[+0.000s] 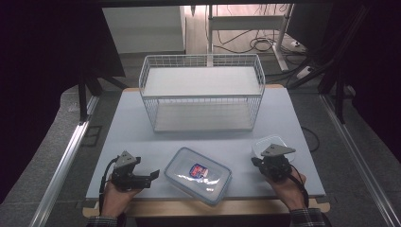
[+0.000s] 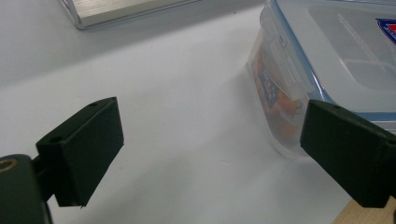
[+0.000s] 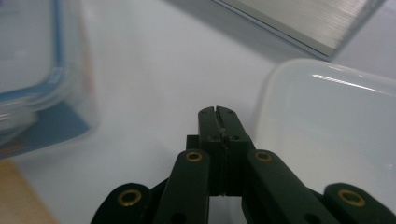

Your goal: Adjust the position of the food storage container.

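Because its clear plastic is smooth and stiff, the lidded food container (image 1: 197, 175) is likely sitting light but slippery, best gripped across its side walls.
It is lying at the table's (image 1: 283, 113) near edge, blue-sealed and labelled; the left gripper (image 2: 210, 149) is gaping beside it, the right gripper (image 3: 218, 114) is clenched empty beside a small translucent tub (image 3: 336, 126).

Left gripper (image 2: 210, 154), jaws spread wide over bare table (image 2: 187, 93); lidded clear container (image 2: 336, 56) just beside one jaw, near the table's wooden edge.
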### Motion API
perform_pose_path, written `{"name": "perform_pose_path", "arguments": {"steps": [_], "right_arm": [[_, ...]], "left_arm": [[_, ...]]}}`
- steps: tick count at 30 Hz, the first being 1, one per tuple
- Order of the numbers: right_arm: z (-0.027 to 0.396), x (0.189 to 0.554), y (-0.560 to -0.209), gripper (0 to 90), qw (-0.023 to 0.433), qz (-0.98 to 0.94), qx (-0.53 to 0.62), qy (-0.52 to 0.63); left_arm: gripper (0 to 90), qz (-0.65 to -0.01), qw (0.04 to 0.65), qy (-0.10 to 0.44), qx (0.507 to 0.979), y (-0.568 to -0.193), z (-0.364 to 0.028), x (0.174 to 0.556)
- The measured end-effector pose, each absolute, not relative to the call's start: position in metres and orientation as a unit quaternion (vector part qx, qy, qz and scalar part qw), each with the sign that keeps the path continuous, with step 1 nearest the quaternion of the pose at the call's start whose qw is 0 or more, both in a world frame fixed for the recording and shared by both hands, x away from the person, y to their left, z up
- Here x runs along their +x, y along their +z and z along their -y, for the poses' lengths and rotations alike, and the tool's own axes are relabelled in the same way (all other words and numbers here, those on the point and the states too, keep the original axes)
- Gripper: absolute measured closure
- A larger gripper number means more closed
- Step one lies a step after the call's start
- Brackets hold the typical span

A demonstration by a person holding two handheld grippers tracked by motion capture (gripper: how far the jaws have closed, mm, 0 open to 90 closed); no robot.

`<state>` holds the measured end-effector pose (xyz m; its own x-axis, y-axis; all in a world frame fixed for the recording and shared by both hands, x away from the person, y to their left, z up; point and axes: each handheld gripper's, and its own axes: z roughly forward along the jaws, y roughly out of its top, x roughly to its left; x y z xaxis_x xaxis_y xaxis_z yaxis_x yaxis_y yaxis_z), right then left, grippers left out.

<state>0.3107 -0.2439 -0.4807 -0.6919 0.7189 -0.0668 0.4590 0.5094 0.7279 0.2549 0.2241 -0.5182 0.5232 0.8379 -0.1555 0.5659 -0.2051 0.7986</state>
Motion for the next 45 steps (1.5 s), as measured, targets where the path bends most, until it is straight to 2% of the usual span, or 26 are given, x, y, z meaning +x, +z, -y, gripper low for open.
{"name": "perform_pose_path", "arguments": {"steps": [11,14,16,17,18,19,20,23,25,27,31,35,45], "right_arm": [[0.252,0.345,-0.479,90.0,0.231,-0.831,0.383,0.331],[0.254,0.338,-0.473,89.9,0.231,-0.829,0.372,0.347],[0.25,0.327,-0.468,89.8,0.223,-0.831,0.358,0.364],[0.25,0.327,-0.468,89.8,0.223,-0.831,0.358,0.364],[0.247,0.321,-0.466,89.8,0.212,-0.832,0.35,0.374],[0.24,0.308,-0.469,89.8,0.185,-0.839,0.338,0.385],[0.235,0.301,-0.472,89.8,0.173,-0.846,0.328,0.385],[0.227,0.289,-0.475,89.8,0.151,-0.856,0.313,0.383],[0.216,0.273,-0.478,89.9,0.112,-0.864,0.297,0.392],[0.214,0.267,-0.481,89.8,0.101,-0.868,0.291,0.389],[0.203,0.251,-0.495,89.8,0.05,-0.881,0.289,0.372],[0.199,0.255,-0.495,89.8,0.041,-0.882,0.286,0.373],[0.207,0.287,-0.492,89.8,0.081,-0.874,0.319,0.356]], "left_arm": [[14.2,-0.451,0.413,0.149,0.777,-0.521,-0.217,0.256],[21.8,-0.441,0.407,0.144,0.787,-0.522,-0.214,0.257],[30.4,-0.438,0.403,0.144,0.791,-0.522,-0.213,0.257],[30.4,-0.432,0.402,0.141,0.795,-0.522,-0.213,0.256],[36.5,-0.428,0.402,0.138,0.798,-0.522,-0.212,0.256],[49.0,-0.426,0.403,0.135,0.798,-0.521,-0.212,0.256],[57.4,-0.424,0.406,0.124,0.8,-0.52,-0.211,0.256],[75.3,-0.426,0.399,0.121,0.803,-0.52,-0.209,0.257],[83.1,-0.423,0.397,0.106,0.808,-0.521,-0.203,0.26],[84.6,-0.422,0.394,0.101,0.81,-0.522,-0.201,0.26],[86.6,-0.413,0.398,0.082,0.815,-0.522,-0.189,0.263],[89.0,-0.421,0.388,0.083,0.815,-0.52,-0.182,0.262],[90.0,-0.427,0.385,0.072,0.815,-0.519,-0.16,0.264]]}}
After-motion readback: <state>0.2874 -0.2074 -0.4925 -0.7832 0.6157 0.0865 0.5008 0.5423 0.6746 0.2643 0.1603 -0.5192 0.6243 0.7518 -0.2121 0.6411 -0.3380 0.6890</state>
